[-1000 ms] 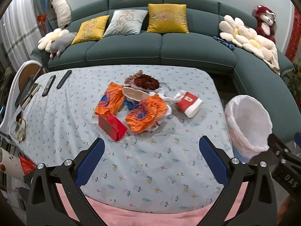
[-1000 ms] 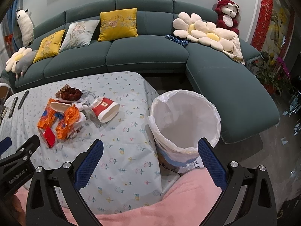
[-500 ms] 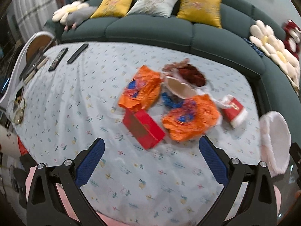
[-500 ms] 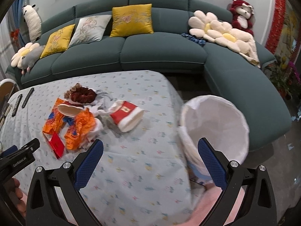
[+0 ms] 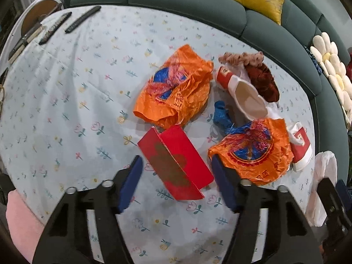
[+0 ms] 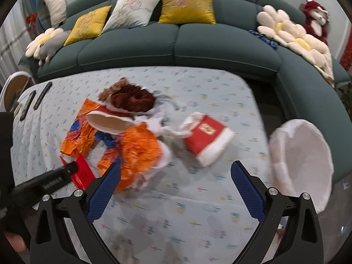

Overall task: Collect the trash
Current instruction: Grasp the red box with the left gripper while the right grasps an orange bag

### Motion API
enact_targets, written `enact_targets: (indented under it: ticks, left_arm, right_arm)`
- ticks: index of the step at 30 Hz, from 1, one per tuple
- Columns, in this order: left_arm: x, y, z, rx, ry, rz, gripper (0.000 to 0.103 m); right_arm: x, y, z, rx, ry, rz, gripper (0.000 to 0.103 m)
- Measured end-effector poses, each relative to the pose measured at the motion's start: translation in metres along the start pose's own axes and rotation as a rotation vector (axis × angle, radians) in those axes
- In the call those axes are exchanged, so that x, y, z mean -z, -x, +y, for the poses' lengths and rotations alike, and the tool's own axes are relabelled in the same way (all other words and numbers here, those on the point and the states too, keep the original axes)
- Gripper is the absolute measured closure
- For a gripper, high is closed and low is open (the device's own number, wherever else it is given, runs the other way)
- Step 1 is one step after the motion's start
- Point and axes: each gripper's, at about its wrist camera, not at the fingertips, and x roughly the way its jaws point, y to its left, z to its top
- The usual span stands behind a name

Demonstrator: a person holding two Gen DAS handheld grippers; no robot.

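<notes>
A curved teal sofa [image 6: 198, 44] with yellow cushions [image 6: 187, 5] wraps behind the floral-clothed table [image 6: 198, 198].

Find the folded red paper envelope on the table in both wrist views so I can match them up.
Left wrist view: the folded red paper envelope lies low in the centre, between the blue fingers of the left tool, whose jaws are closing, pads not yet touching.
Right wrist view: it sits at lower left, partly behind the left tool's black arm.
Shared landmark: the crumpled orange plastic wrapper beside it.

orange wrappers [image 5: 173, 90] (printed characters illegible), nothing readable
</notes>
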Motion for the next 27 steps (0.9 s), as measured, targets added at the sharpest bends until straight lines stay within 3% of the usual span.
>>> enact_targets:
  ticks: [1, 3, 8, 11, 13, 15, 20, 27]
  left_arm:
    - [0.000, -0.003, 0.001, 0.006, 0.002, 0.005, 0.056]
    - [0.001, -0.008, 0.004, 0.029, 0.007, 0.024, 0.078]
    - [0.002, -0.010, 0.012, 0.058, 0.019, 0.022, 0.098]
    - [0.002, -0.006, 0.016, 0.062, 0.016, 0.012, 0.099]
    - [0.003, -0.002, 0.019, 0.064, 0.012, 0.002, 0.100]
    - [0.003, 0.003, 0.020, 0.064, 0.011, -0.007, 0.100]
    - [0.004, 0.019, 0.019, 0.077, 0.005, -0.034, 0.100]
    - [0.003, 0.064, -0.012, 0.117, -0.056, -0.111, 0.100]
  right_arm:
    - [-0.002, -0.006, 0.008, -0.008, 0.012, 0.008, 0.012]
    - [-0.004, -0.015, 0.018, -0.017, 0.032, 0.020, 0.016]
    - [-0.006, -0.043, 0.042, -0.034, 0.080, 0.071, 0.038]
    - [-0.006, -0.057, 0.049, -0.035, 0.092, 0.101, 0.054]
    - [-0.004, -0.065, 0.051, -0.042, 0.094, 0.128, 0.073]
    - [-0.002, -0.067, 0.052, -0.056, 0.092, 0.137, 0.086]
    - [-0.003, -0.047, 0.053, -0.100, 0.104, 0.099, 0.089]
    - [-0.024, 0.010, 0.030, -0.124, 0.055, -0.034, 0.089]
